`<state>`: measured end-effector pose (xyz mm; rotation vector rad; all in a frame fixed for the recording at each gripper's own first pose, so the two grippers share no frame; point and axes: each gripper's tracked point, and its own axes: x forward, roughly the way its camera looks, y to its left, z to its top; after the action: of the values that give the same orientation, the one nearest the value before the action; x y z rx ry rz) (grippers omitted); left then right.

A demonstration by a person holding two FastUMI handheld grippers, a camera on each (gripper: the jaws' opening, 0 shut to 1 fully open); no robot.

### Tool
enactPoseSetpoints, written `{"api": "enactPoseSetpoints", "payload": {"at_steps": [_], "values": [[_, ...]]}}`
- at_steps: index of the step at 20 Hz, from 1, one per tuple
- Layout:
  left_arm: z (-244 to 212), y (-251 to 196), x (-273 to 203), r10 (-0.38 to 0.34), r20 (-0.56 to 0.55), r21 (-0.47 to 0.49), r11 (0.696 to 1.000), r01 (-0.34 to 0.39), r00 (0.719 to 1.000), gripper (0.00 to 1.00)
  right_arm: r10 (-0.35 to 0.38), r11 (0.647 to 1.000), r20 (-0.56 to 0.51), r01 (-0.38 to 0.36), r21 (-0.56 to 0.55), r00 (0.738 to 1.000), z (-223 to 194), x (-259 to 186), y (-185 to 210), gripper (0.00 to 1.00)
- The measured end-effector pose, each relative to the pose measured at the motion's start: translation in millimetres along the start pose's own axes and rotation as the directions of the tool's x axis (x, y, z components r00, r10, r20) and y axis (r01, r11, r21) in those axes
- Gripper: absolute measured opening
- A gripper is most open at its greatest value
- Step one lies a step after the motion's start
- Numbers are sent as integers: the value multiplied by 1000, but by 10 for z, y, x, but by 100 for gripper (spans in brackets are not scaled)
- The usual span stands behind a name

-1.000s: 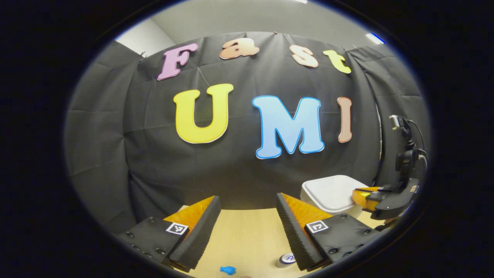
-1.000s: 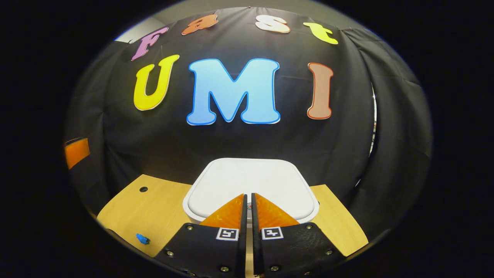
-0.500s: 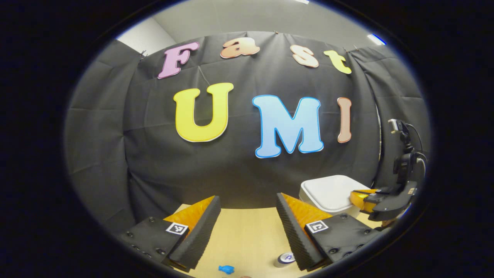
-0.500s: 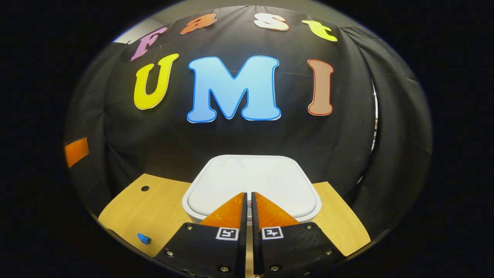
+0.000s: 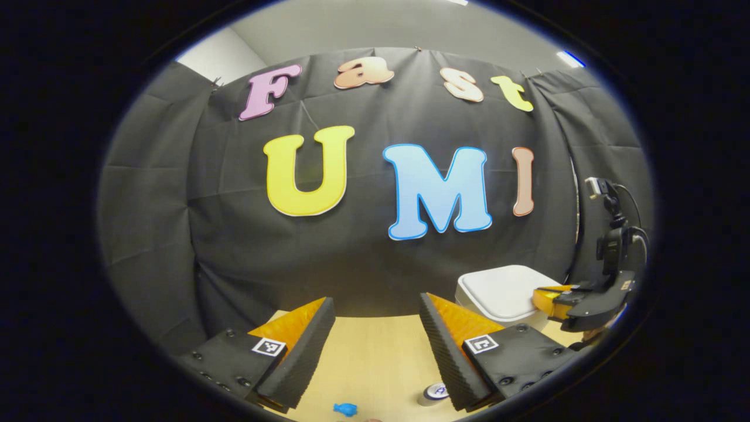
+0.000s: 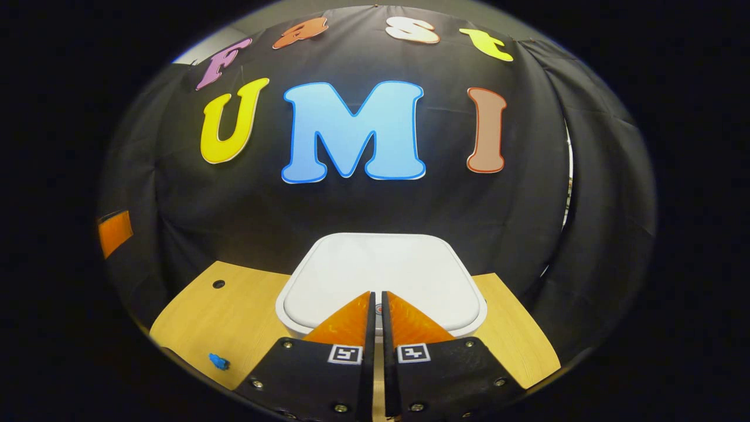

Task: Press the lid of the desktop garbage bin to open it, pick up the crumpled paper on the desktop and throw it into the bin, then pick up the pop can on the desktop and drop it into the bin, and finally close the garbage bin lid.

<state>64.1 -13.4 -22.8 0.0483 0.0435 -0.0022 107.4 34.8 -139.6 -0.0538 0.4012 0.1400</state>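
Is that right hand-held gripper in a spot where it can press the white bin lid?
Probably yes. The right hand-held gripper is shut and sits at the near edge of the closed bin lid, with nothing between them. Actual contact cannot be judged.

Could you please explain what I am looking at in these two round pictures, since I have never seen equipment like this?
There is no robot arm here: a person holds a two-finger gripper in each hand, and a fisheye camera rides on each one, looking forward along its fingers.

In the left gripper view, the left gripper stands open and holds nothing. Below it lies a wooden table, with the top of a pop can and a small blue object near the bottom edge. To the right stands a white garbage bin, with the other gripper at its lid.

In the right gripper view, the right gripper has its fingers together, holding nothing, with the tips at the front edge of the closed bin lid. Whether they press on it I cannot tell. Behind everything hangs the booth's black cloth wall.
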Motion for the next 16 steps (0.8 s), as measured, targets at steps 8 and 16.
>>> {"api": "enactPoseSetpoints", "payload": {"at_steps": [8, 16], "values": [[-2, 0, -5, -1, 3, -5, 1000, 1, 1000, 95, 13, 1000, 53, -13, 2, 999, 116, -9, -3, 7], [24, -1, -42, -2, 11, -10, 1000, 2, 1000, 95, -9, 999, 178, 2, 42, 984, 598, -152, -13, 7]]}}
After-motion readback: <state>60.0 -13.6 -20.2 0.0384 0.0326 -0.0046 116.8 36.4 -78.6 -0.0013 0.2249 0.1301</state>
